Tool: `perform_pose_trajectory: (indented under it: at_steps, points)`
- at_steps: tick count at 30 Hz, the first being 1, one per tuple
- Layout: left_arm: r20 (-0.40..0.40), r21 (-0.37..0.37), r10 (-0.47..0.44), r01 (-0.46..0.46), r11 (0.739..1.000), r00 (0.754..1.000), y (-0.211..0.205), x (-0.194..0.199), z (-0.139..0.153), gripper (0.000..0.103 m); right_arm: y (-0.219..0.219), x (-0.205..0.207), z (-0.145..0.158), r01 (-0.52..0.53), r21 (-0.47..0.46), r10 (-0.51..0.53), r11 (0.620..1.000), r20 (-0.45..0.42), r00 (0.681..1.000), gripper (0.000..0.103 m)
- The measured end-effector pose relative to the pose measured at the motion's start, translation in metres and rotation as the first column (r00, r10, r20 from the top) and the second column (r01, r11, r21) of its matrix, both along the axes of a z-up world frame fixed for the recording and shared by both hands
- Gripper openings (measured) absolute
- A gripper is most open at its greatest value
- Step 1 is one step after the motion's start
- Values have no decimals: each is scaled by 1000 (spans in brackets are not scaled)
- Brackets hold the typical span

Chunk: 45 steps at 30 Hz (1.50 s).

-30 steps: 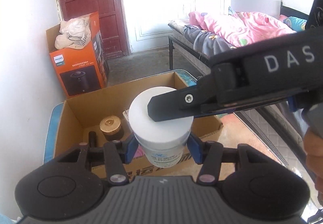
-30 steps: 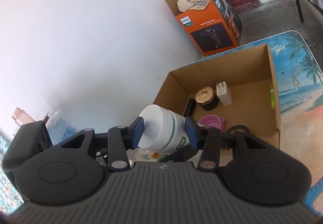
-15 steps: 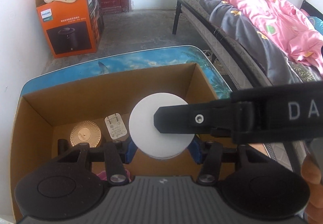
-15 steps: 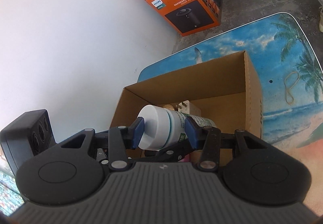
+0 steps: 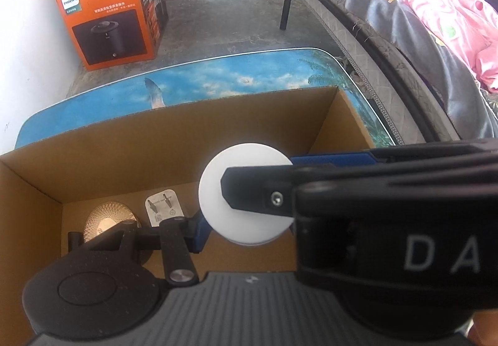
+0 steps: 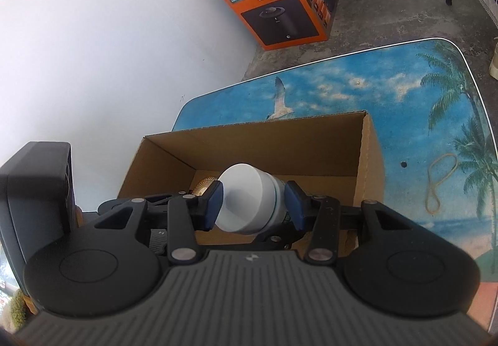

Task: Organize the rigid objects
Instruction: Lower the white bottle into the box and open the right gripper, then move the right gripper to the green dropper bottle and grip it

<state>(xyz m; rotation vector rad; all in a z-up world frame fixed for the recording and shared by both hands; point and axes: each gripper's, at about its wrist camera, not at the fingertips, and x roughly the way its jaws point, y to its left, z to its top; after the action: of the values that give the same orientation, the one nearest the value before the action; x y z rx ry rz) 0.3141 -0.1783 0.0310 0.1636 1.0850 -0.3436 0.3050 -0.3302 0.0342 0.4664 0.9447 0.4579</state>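
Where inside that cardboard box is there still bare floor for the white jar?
The cardboard box is crowded at its left end: a gold lid and a white plug adapter sit side by side there. The floor from the white jar to the right wall looks bare. The beach-print table beyond is mostly open, apart from a rubber band.

White-lidded jar (image 6: 249, 201), tilted, over cardboard box (image 6: 255, 140) – gold-lidded jar (image 5: 107, 218) inside

1 jar (image 5: 246, 193), 1 charger (image 5: 164, 206), ~2 boxes (image 5: 174, 140)

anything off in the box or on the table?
Nothing spilled or damaged. One stray: a rubber band lies loose on the table, outside the cardboard box. The white jar is tilted, but both claws hold it.
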Motion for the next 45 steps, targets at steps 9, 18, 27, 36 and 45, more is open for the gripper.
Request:
perform_pose_trajectory:
  at_steps: [9, 18, 27, 36, 45]
  points:
    - [22, -10, 4, -4, 1000, 1000, -3, -2, 3, 70, -5, -2, 1, 5, -5, -5, 1000, 39, 999, 43]
    - [151, -51, 0, 8, 999, 989, 9, -41, 48, 80, -27, -39, 34, 85, 114, -100, 990, 128, 987, 43]
    - [370, -129, -28, 81, 988, 928, 49, -140, 113, 86, -36, -144, 93, 150, 183, -200, 972, 297, 934, 45]
    - [370, -218, 18, 68, 974, 929, 117, -233, 117, 98, -12, -256, 85, 126, 268, -215, 955, 333, 918, 51]
    - [351, -71, 120, -101, 992, 929, 162, -277, 71, 99, 66, -260, 16, 34, 259, -70, 965, 131, 989, 52]
